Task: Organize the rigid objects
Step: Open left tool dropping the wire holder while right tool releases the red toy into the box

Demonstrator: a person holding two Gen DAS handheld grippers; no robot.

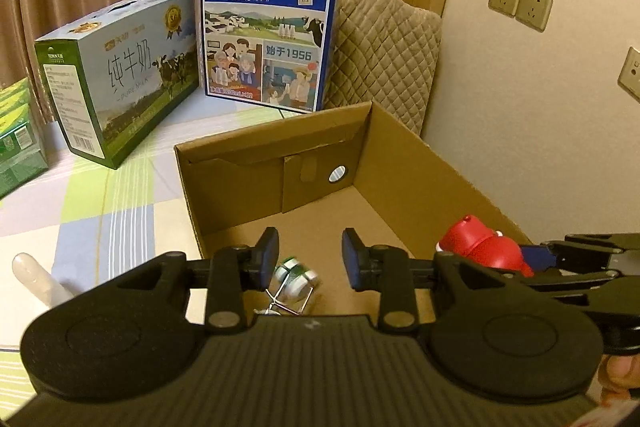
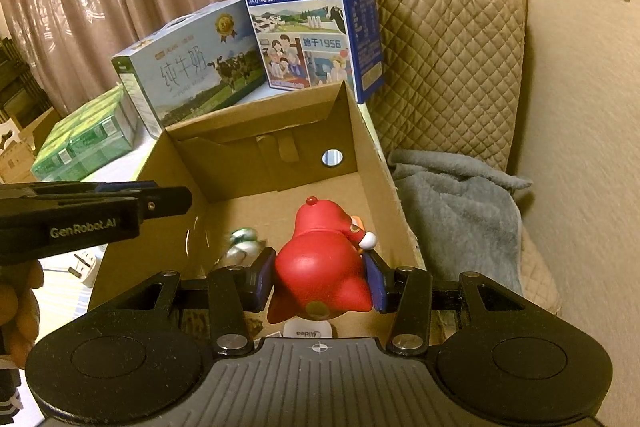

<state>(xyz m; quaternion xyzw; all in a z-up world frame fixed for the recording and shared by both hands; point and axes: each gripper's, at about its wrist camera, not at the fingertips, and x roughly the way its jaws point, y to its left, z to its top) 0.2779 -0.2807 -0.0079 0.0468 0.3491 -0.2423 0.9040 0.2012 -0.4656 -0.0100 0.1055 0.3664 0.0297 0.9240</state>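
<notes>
An open cardboard box [image 1: 420,163] sits on a checked cloth. My left gripper [image 1: 311,243] hovers over its near end, open, with nothing between the blue pads. Just below them, inside the box, a small green-and-white object with a wire loop [image 1: 296,277] appears blurred. My right gripper [image 2: 320,267] is shut on a red figurine [image 2: 324,259], held upright above the box floor near the right wall [image 2: 380,163]. The same small object [image 2: 244,241] shows left of the figurine. The left gripper [image 2: 176,199] reaches in from the left. The figurine [image 1: 484,247] also shows in the left wrist view.
Behind the box stand a blue milk carton [image 1: 268,27], a grey-green milk carton [image 1: 120,75] and a green pack [image 1: 16,139]. A quilted chair [image 1: 384,55] with a grey blanket [image 2: 452,211] borders the right. A white object [image 1: 36,283] lies on the cloth.
</notes>
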